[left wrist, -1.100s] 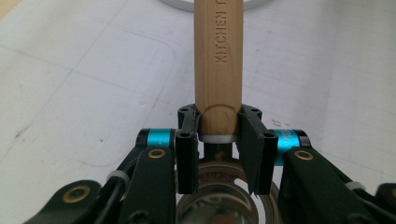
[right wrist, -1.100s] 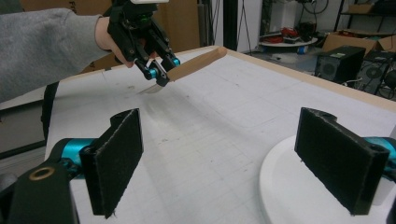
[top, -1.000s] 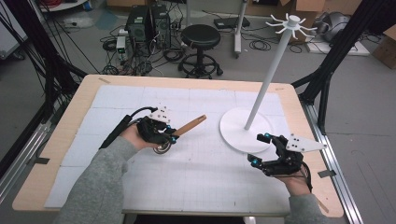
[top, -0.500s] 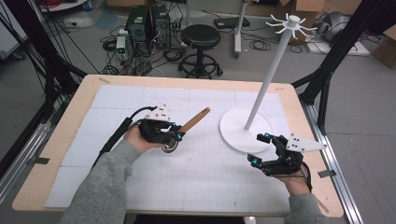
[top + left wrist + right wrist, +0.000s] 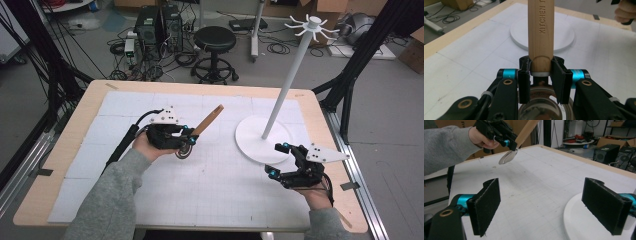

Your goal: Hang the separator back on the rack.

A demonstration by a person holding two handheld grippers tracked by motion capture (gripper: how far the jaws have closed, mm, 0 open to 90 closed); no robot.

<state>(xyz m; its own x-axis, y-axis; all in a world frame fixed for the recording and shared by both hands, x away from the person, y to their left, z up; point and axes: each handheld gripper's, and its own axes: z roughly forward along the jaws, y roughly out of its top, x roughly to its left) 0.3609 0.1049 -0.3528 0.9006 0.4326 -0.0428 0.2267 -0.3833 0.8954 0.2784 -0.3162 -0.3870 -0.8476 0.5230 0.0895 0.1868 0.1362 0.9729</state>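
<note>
2 grippers | left gripper (image 5: 541, 75) clamps ladle handle (image 5: 541, 35), bowl half-hidden | right gripper (image 5: 552, 207) spread

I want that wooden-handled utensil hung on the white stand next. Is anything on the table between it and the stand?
Nothing visible stands between them. The left gripper holds the utensil off the mat, and bare mat lies between it and the stand. The open right gripper sits nearer the person, beside the stand's base.

- The utensil (image 5: 541, 35) in my left gripper (image 5: 541, 72) has a smooth matt wooden handle and a shiny metal head.
- Beyond it, the stand's base (image 5: 519, 35) looks matt white plastic.
</note>
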